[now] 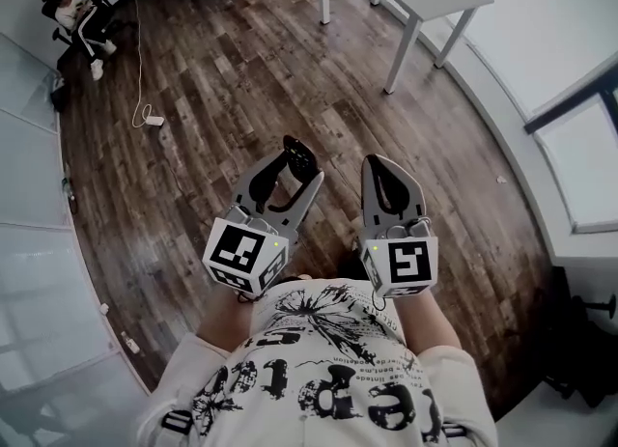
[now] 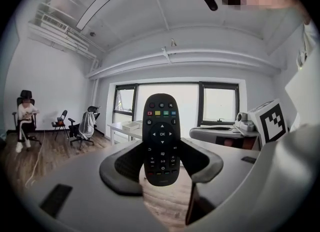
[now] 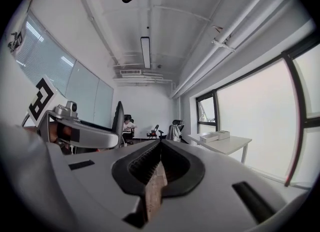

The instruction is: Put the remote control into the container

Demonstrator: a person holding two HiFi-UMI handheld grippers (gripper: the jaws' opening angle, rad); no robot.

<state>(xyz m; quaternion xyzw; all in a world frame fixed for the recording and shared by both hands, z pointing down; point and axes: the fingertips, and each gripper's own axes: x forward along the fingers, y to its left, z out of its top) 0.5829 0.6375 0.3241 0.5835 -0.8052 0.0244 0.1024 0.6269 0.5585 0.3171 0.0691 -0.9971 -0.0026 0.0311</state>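
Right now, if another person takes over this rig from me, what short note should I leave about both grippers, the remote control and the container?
Left gripper: shut on the black oval plastic remote control, which is held upright with its buttons facing the camera.
Right gripper: shut, empty.
Both are raised above the dark wooden floor.
Container: not visible in any view.
Done: remote is in the grip.
Left: find the container, put the remote in, release.
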